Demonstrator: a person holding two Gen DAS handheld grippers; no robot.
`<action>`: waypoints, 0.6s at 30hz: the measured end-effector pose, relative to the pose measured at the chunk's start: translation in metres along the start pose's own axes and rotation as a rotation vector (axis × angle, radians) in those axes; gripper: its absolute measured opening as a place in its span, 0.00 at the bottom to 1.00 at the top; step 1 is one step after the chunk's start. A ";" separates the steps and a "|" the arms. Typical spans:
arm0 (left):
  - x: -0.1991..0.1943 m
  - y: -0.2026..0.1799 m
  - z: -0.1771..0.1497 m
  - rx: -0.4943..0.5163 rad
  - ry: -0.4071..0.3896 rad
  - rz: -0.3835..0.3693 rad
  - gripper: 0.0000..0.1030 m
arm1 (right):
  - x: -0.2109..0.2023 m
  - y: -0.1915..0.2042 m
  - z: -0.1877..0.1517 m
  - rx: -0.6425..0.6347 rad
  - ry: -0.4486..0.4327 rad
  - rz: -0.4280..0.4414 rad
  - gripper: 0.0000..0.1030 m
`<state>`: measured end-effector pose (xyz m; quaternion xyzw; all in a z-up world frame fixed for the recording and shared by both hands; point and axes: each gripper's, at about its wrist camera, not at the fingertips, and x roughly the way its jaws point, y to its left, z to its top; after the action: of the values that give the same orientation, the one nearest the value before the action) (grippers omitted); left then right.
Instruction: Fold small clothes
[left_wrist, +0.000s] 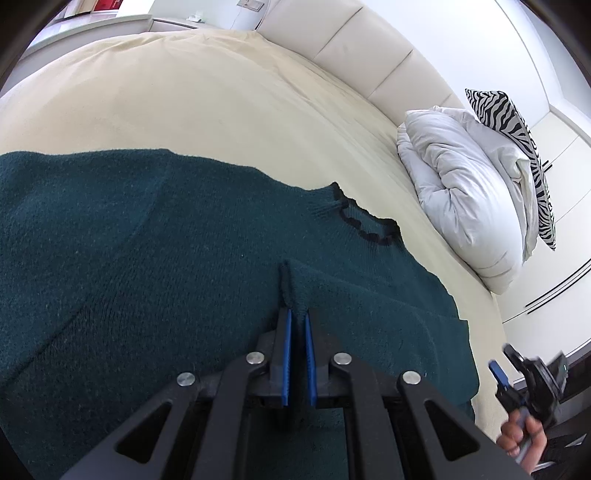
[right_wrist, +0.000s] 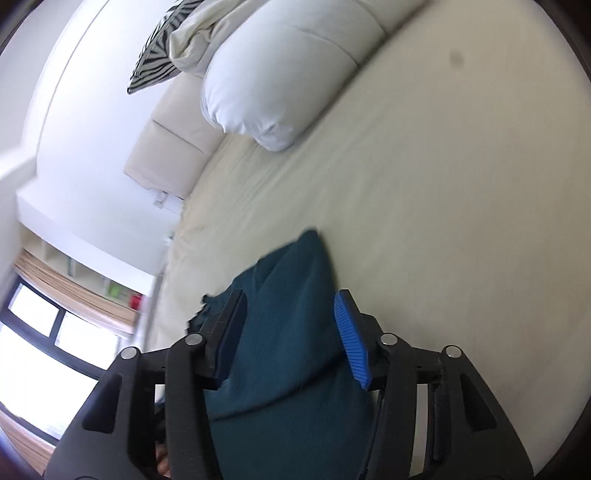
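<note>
A dark teal knitted sweater (left_wrist: 155, 251) with a black scalloped collar (left_wrist: 365, 225) lies spread on the cream bed (left_wrist: 207, 92). My left gripper (left_wrist: 298, 314) is shut on a raised fold of the sweater, which stands up between its blue pads. My right gripper (right_wrist: 291, 310) is open, its blue pads wide apart, with a part of the sweater (right_wrist: 288, 332) lying between and below them; I cannot tell if they touch it. The right gripper also shows at the lower right of the left wrist view (left_wrist: 513, 373), held in a hand.
A folded white duvet (left_wrist: 469, 195) and a zebra-print pillow (left_wrist: 517, 140) lie at the head of the bed, against a cream padded headboard (left_wrist: 369, 51). The duvet also shows in the right wrist view (right_wrist: 280, 70). A window and shelves (right_wrist: 66, 306) are at the left.
</note>
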<state>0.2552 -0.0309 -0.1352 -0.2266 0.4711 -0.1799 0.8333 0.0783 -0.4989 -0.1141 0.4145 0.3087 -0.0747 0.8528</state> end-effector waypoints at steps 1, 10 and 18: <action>0.000 0.000 0.000 0.001 0.002 0.001 0.08 | 0.014 0.005 0.009 -0.038 0.019 -0.041 0.48; 0.000 -0.004 0.002 0.023 0.003 0.008 0.07 | 0.108 0.024 0.017 -0.294 0.153 -0.272 0.07; 0.006 -0.002 -0.003 0.040 -0.015 0.029 0.08 | 0.105 0.030 0.014 -0.348 0.086 -0.362 0.05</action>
<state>0.2553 -0.0357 -0.1394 -0.2043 0.4645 -0.1755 0.8436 0.1799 -0.4762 -0.1495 0.2022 0.4221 -0.1540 0.8702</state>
